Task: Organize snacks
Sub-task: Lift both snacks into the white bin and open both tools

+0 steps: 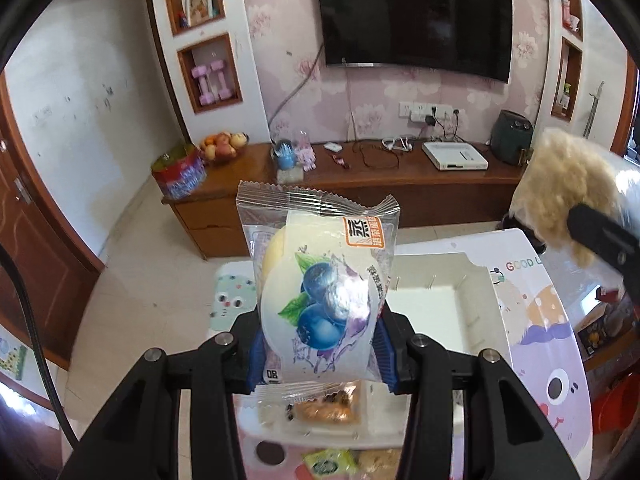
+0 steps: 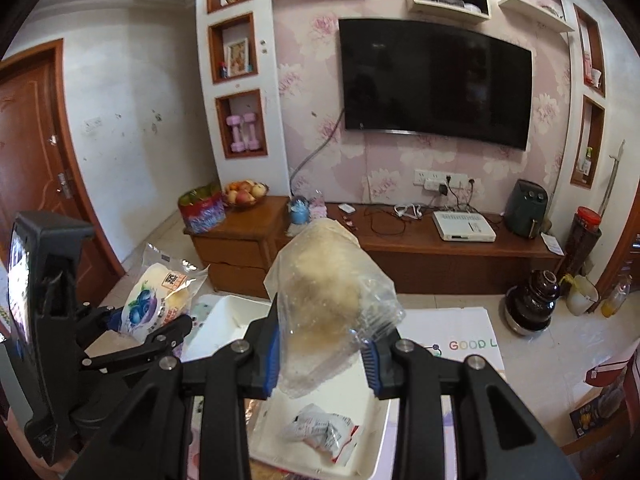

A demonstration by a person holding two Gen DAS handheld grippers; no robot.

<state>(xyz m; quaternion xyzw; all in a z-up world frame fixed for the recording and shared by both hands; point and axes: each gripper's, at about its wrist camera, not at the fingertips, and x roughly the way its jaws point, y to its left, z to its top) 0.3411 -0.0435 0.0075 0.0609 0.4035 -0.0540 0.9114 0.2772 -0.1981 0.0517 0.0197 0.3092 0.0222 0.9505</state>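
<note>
From the left wrist view, the left hand-held gripper [image 1: 320, 354] is clamped on the lower part of a blueberry cake packet [image 1: 318, 292], which stands upright above the white box [image 1: 436, 320]. The blue pads bite only the lower edge of a slick, air-filled wrapper, so in my judgement the packet could tip or slide out if it is swung quickly, and a harder squeeze would likely crush the soft cake. The far compartment of the white box, beyond the packet, looks bare apart from its divider slots. The nearer part, below the packet, holds a clear-wrapped brownish pastry [image 1: 324, 408], and nearer still lie a green-wrapped snack [image 1: 330, 464] and other snacks too cut off to name. To the right of the white box, the fluffy bun packet [image 1: 568, 184] hangs in the other gripper.

From the right wrist view, the right hand-held gripper [image 2: 322, 364] is closed on that same bun in its loose clear bag, held over the white box. The bag is crinkled and slack, so it may slip or snag on a wall when lowered. Below it, one crumpled red-and-white packet [image 2: 322, 432] lies in the compartment. The left gripper sits just left of the box; both dropping at once risks a bump.
</note>
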